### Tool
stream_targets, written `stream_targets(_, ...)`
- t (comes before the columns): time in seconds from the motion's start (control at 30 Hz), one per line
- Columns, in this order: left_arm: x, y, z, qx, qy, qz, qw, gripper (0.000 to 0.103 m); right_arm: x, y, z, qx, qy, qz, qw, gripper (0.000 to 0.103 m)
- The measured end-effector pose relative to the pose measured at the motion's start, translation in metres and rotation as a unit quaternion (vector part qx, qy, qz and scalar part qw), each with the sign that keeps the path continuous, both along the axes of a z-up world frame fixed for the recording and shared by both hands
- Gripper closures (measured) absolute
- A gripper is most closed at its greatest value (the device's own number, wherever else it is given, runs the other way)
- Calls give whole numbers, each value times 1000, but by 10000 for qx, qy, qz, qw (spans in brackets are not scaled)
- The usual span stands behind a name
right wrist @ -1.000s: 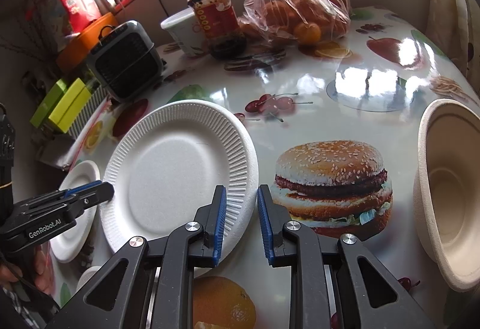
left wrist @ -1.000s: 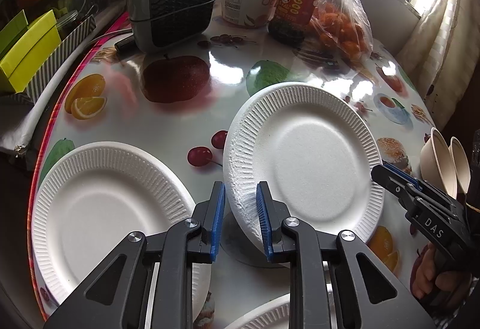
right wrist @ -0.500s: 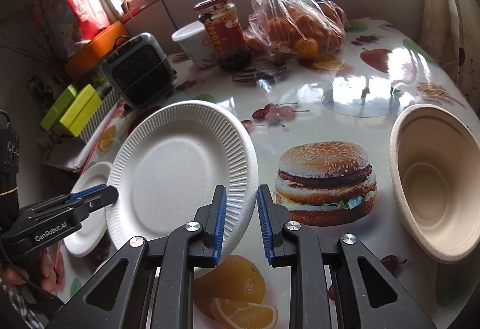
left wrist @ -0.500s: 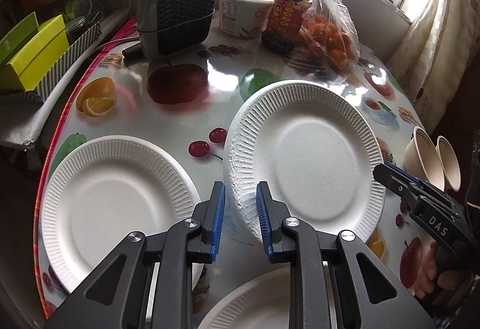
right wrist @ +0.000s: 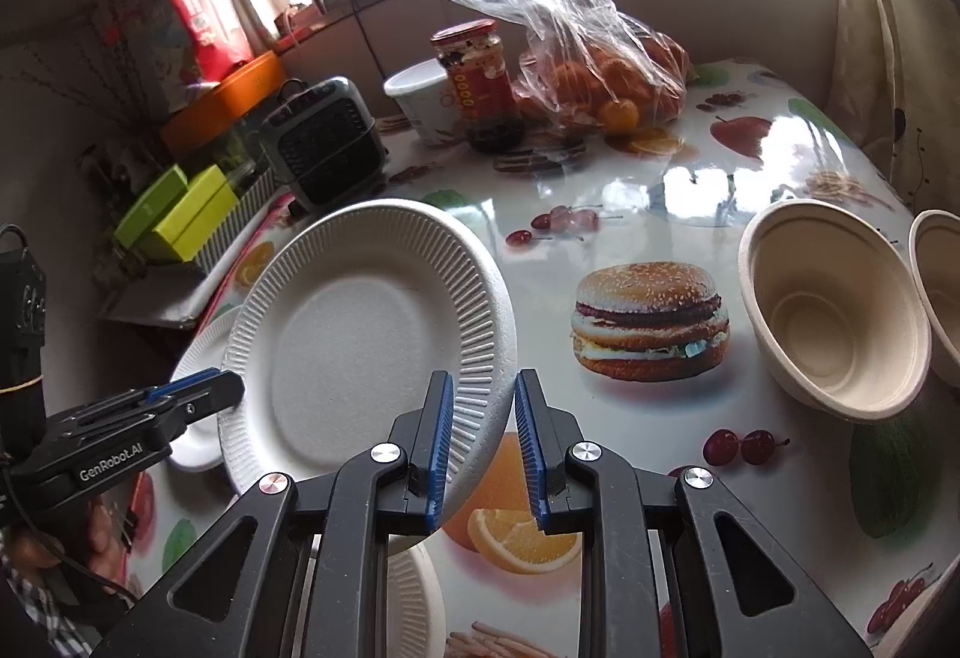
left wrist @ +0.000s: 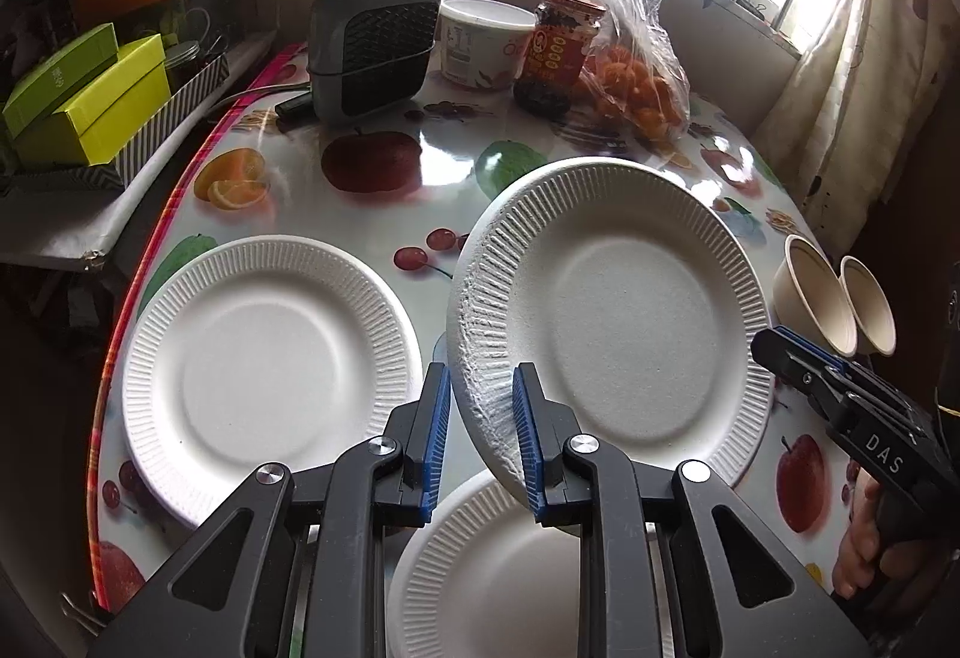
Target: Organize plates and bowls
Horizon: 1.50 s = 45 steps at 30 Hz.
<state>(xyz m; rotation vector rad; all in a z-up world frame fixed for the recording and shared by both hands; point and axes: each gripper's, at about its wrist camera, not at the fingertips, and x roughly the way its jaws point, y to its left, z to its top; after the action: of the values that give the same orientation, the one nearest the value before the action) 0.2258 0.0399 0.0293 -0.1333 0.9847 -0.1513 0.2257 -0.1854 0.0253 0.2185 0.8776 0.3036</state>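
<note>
While both grippers' fingers grip its ribbed rim, the white plate (left wrist: 624, 322) tilts.

**Clutter at the far end of the worktop**

A worktop (left wrist: 288, 214) covered in a glossy fruit-and-burger print is seen. At its far end a grey fan heater (left wrist: 372, 42) is stood, with a white tub (left wrist: 483, 42) just beside it, then a red-lidded jar (left wrist: 558, 51) and a clear bag of oranges (left wrist: 630, 81). Off the worktop's left edge, 2 lime-green boxes (left wrist: 90, 93) are stacked on a striped box (left wrist: 174, 114). Curtains (left wrist: 864, 75) are hung at the right.
</note>
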Motion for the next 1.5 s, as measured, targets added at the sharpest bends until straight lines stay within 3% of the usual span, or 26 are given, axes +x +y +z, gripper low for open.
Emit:
stream_targets(0.53, -49, 11, -3, -84, 2, 89, 9999, 80, -48, 9, 7, 90, -90, 90, 9999, 82)
stream_targets(1.5, -111, 25, -34, -147, 247, 228, 9993, 80, -102, 21, -26, 175, 228, 205, 9994, 82)
